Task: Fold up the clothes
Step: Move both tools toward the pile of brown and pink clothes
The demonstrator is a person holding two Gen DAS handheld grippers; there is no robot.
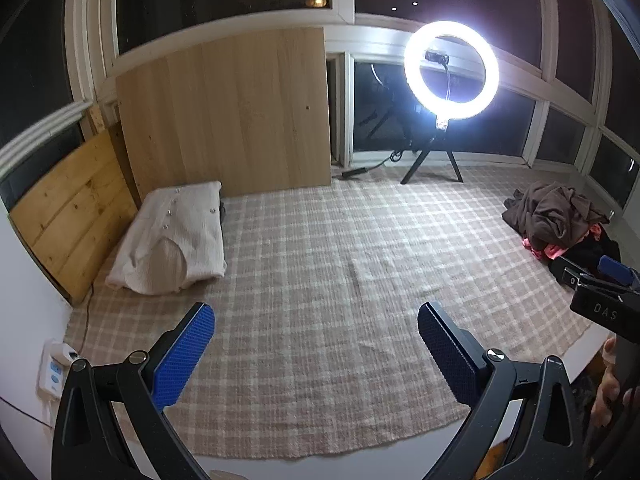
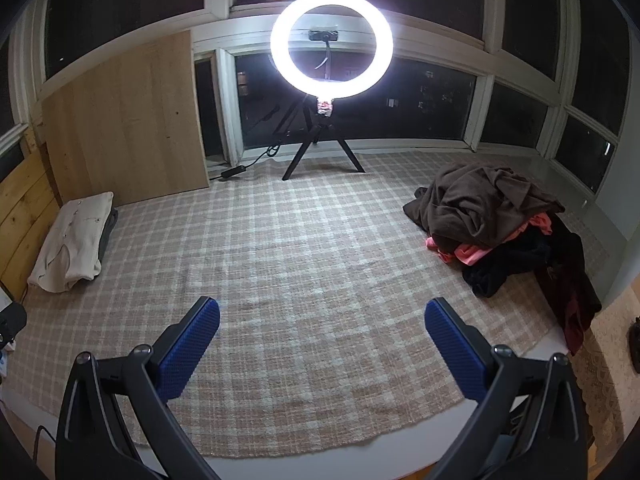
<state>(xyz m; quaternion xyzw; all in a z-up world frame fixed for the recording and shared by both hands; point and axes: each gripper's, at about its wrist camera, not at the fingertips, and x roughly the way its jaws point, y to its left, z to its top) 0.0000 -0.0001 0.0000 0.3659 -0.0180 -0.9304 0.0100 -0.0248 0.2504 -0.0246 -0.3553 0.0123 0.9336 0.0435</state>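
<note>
Both the left tongs (image 1: 316,322) and right tongs (image 2: 322,318) hang wide open and empty over the checked blanket (image 2: 300,260). Farther ahead, the folded white cardigan (image 1: 172,236) lies left and the pile of clothes (image 2: 508,232) right, with a lit ring light (image 2: 331,45) beyond.

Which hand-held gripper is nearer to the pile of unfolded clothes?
Right. The right hand-held gripper is open, with the pile of unfolded clothes ahead to its right. The left hand-held gripper, also open, is farther left.

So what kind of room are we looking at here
Probably a glazed sunroom or enclosed balcony at home, at night: dark windows wrap around, a checked rug covers the floor, and a ring light stands by the unfolded clothes pile.
</note>
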